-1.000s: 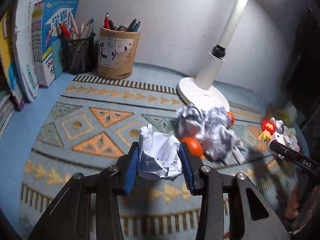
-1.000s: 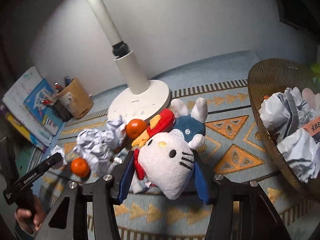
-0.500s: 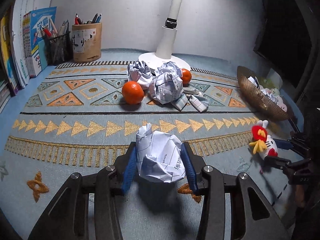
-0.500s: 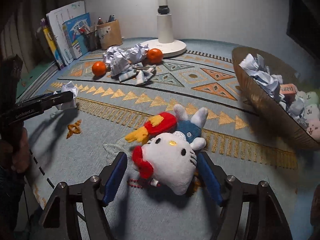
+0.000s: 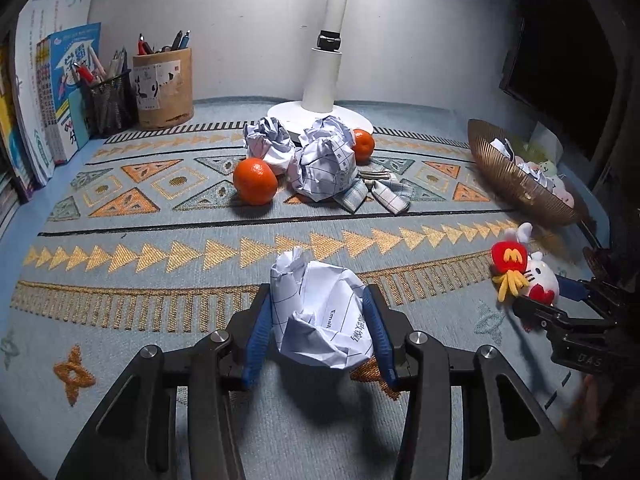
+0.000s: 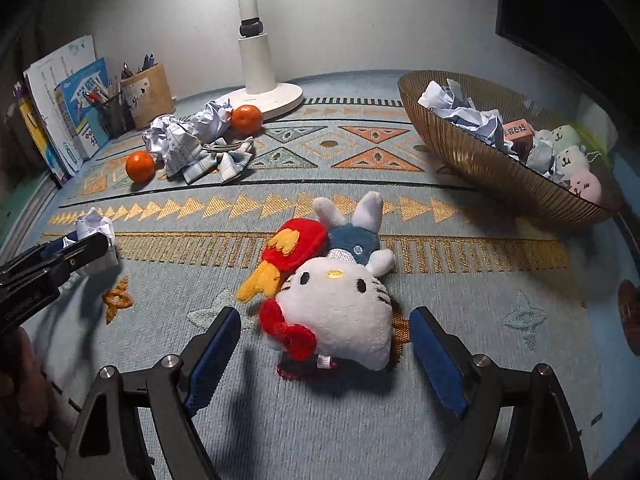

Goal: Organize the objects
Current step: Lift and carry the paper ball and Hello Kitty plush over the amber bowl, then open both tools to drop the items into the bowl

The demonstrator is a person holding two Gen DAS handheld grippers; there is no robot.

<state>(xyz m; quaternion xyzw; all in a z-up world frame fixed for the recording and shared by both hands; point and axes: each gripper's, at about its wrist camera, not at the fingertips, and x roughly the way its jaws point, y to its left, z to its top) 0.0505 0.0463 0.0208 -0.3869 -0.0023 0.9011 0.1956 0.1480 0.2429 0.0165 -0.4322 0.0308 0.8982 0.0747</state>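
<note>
Right wrist view shows our right gripper [image 6: 324, 344] spread wide around the plush cat [image 6: 340, 308] lying on the mat [image 6: 460, 316], so we lift clear without snagging it, while our left gripper [image 5: 318, 322] clamps the crumpled paper ball [image 5: 324, 316], bound, we judge, for the basket [image 6: 480, 164].

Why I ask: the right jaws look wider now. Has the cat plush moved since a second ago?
Yes. The cat plush now lies on the rug near its front edge, far from the lamp base it sat beside, released by the right gripper.
</note>
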